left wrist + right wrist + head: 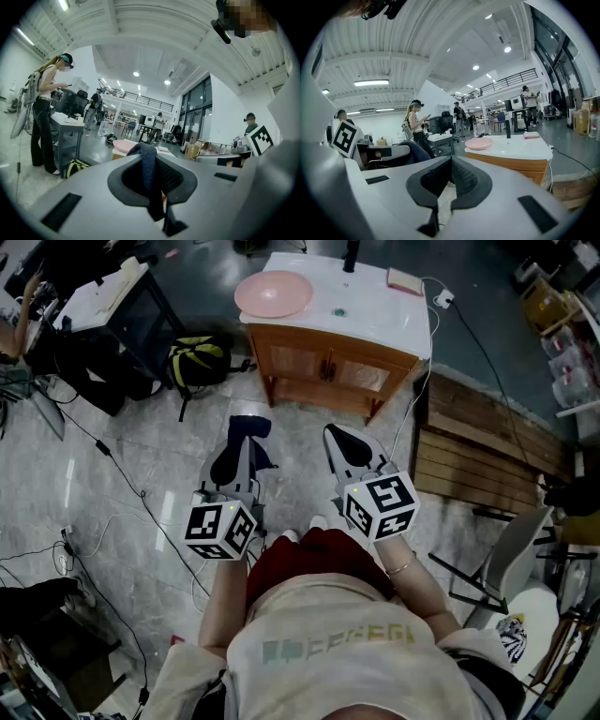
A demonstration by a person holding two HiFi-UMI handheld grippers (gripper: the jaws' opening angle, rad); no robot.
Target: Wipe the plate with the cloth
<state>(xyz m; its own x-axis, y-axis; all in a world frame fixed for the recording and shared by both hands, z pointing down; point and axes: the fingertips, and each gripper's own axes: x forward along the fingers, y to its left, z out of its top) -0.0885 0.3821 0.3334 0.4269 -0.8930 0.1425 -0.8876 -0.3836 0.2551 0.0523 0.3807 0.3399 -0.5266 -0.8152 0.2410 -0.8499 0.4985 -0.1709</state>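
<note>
A pink plate [274, 293] lies on the left end of a white-topped wooden cabinet [375, 310], well ahead of both grippers. My left gripper [244, 439] is shut on a dark blue cloth [249, 427], which drapes over its jaw tips. In the left gripper view the cloth [146, 161] hangs between the jaws of the left gripper [149, 161], with the plate [123, 145] far behind it. My right gripper [339, 439] is held beside the left one, shut on nothing. The right gripper view shows the right gripper [451, 165] with closed jaws and the plate [479, 143] beyond.
A black tap [352, 254] and a small pink pad [405, 280] stand on the cabinet top. A yellow-and-black backpack [197, 360] lies on the floor at its left, near a dark desk [112, 306]. Wooden pallets [478, 442] lie to the right, and cables cross the floor.
</note>
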